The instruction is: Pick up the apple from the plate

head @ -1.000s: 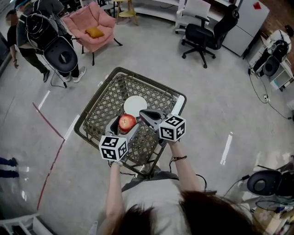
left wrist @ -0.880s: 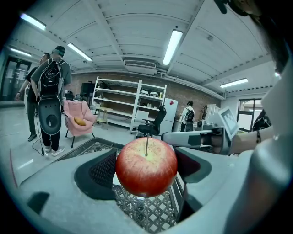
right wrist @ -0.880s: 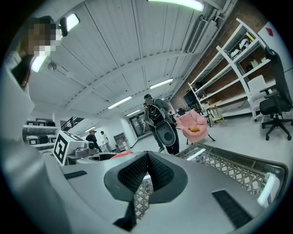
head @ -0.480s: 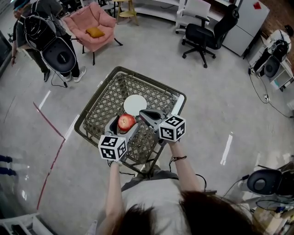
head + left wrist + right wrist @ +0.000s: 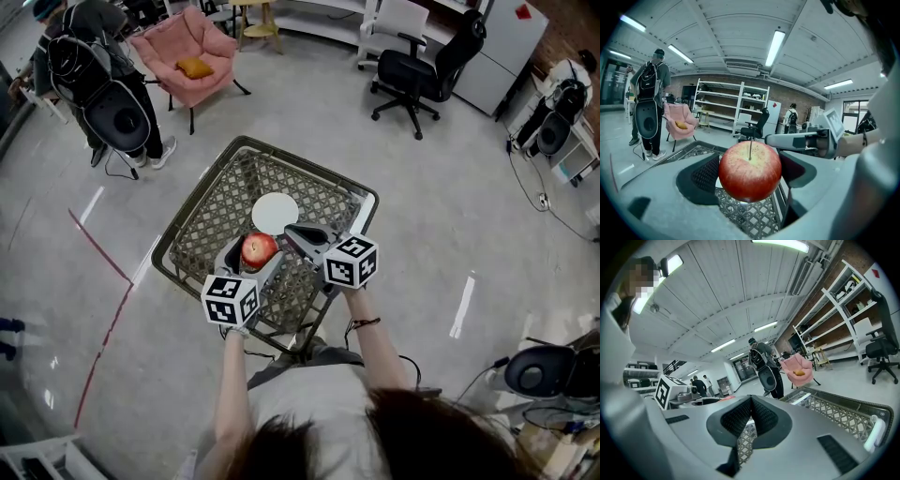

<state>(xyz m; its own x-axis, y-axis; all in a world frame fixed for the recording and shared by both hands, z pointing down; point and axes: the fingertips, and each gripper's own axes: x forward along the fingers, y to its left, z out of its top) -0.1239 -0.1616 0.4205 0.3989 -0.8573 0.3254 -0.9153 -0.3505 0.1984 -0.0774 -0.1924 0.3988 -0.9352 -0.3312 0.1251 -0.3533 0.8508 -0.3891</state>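
A red apple (image 5: 260,249) is held above the cart's basket, with my left gripper (image 5: 254,255) shut on it. In the left gripper view the apple (image 5: 750,170) fills the space between the jaws, stem up. A white plate (image 5: 276,213) lies empty on the mesh floor of the shopping cart (image 5: 202,216), just beyond the apple. My right gripper (image 5: 298,233) hovers beside the apple on its right; in the right gripper view its pads (image 5: 757,417) meet with nothing between them.
The cart's rim (image 5: 352,192) surrounds both grippers. A pink armchair (image 5: 185,52) and a person with a backpack (image 5: 89,70) are at the far left. A black office chair (image 5: 422,70) stands at the far right. Red tape (image 5: 103,272) marks the floor.
The apple and both grippers have stayed almost still over the cart. The person at the far left has shifted slightly.
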